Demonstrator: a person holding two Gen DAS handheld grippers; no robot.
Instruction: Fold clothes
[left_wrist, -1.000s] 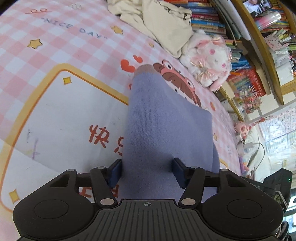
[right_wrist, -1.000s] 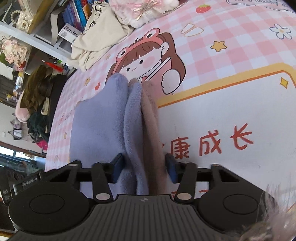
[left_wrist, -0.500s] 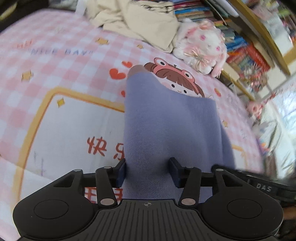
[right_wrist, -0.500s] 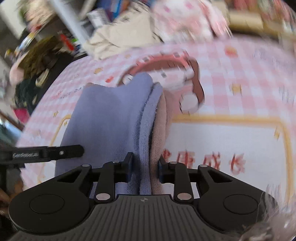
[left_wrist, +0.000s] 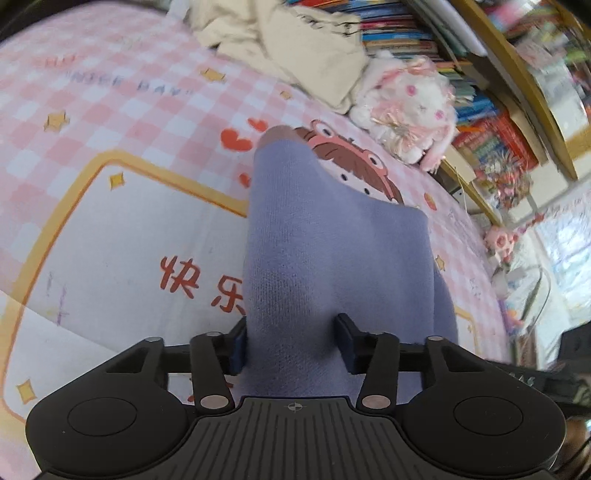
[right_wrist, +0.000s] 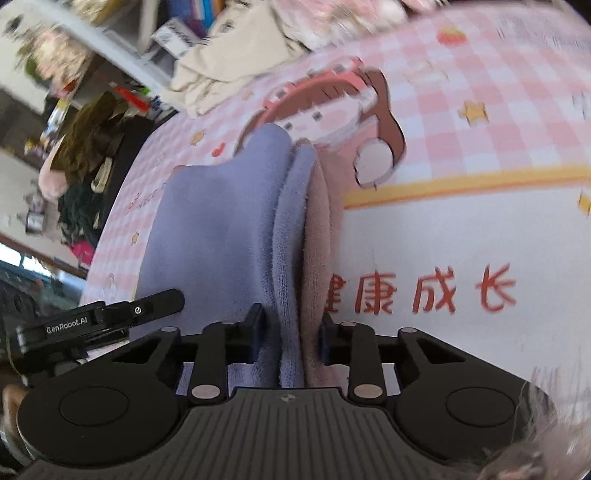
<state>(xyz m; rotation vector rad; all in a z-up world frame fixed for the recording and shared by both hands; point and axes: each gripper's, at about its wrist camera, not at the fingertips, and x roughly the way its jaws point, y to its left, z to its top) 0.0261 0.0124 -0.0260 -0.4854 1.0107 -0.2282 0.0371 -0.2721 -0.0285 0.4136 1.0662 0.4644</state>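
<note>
A lavender knit garment (left_wrist: 332, 251) with a dusty-pink inner layer (right_wrist: 319, 229) lies folded on the pink checked sheet (left_wrist: 110, 110). In the left wrist view my left gripper (left_wrist: 293, 341) has its fingers pressed against a thick fold of the lavender cloth. In the right wrist view my right gripper (right_wrist: 290, 338) is shut on the stacked lavender and pink edges. The lavender cloth (right_wrist: 221, 221) spreads to the left there, and the left gripper's finger (right_wrist: 155, 306) shows beside it.
A cream garment (left_wrist: 295, 40) lies crumpled at the far edge of the sheet, beside a white and pink plush rabbit (left_wrist: 410, 107). Bookshelves (left_wrist: 480, 74) stand behind. A dark heap of clothes (right_wrist: 88, 147) sits off the bed at left.
Both grippers narrowed on the cloth: the right fingers went from wide apart to tight on the layered edge. The garment was drawn up slightly and both views shifted.
</note>
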